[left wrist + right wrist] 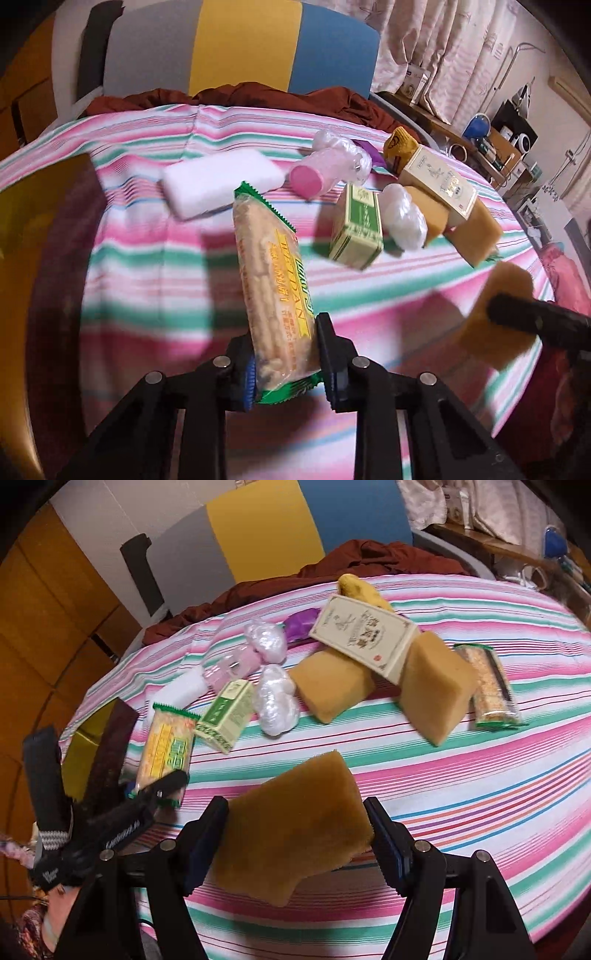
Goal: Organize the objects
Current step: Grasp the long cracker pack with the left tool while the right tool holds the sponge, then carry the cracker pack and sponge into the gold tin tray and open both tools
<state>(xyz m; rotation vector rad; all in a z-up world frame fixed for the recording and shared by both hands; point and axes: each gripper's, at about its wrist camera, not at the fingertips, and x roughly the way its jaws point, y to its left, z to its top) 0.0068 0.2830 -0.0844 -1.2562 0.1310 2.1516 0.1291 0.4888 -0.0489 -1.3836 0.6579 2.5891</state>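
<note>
Left wrist view: left tongs (284, 354) clamp biscuit pack (275, 291), right tongs (295, 834) clamp sponge (291, 827) (green box (356, 230) ahead).

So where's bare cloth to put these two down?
Free: the striped cloth on the near right, in front of the two lying sponges and the far biscuit pack. Also the near left, below the white pad. Crowded: the far middle around the green box, pink bottle and cream box.

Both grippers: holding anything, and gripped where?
Left gripper clamps the biscuit packet near its bottom end. Right gripper clamps a tan sponge across its two side edges.
</note>
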